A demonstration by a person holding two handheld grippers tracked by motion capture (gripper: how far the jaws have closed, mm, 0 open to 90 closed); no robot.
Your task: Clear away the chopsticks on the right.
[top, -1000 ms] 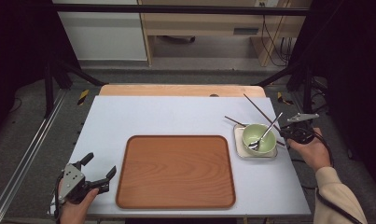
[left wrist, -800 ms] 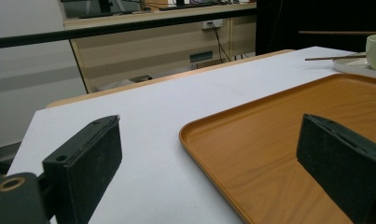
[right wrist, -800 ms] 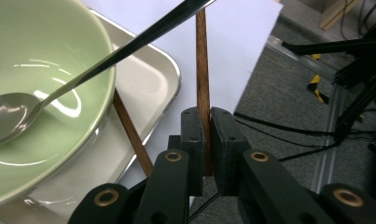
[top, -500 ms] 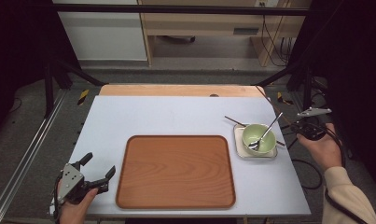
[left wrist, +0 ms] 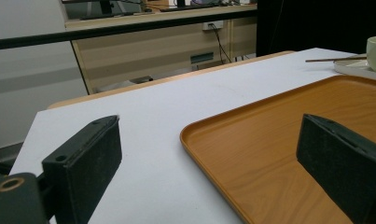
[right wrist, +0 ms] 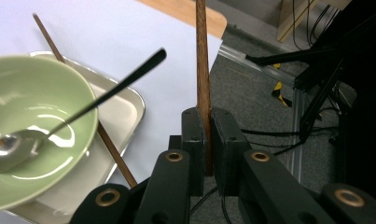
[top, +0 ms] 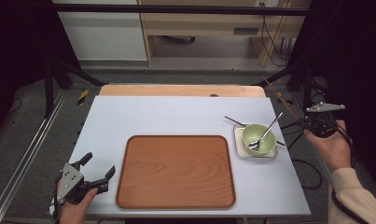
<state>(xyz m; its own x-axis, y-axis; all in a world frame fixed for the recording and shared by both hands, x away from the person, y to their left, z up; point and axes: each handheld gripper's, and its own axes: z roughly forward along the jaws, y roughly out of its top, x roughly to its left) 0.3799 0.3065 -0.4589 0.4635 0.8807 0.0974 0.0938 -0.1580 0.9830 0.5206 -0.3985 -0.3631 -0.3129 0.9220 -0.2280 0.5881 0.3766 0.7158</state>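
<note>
My right gripper hangs beyond the table's right edge, shut on a brown chopstick that slants up and away from it. In the right gripper view the jaws pinch that chopstick near its end. A green bowl with a metal spoon in it stands on a small pale tray. A second chopstick lies across that tray under the bowl. My left gripper rests open at the table's front left corner, beside the wooden tray, with nothing between its pads.
The wooden tray is bare and takes up the table's front middle. Black frame legs and cables crowd the floor right of the table. A wooden strip borders the table's far edge.
My right gripper has risen and drifted right, away from the bowl, carrying the chopstick with it. The left gripper has stayed put.
</note>
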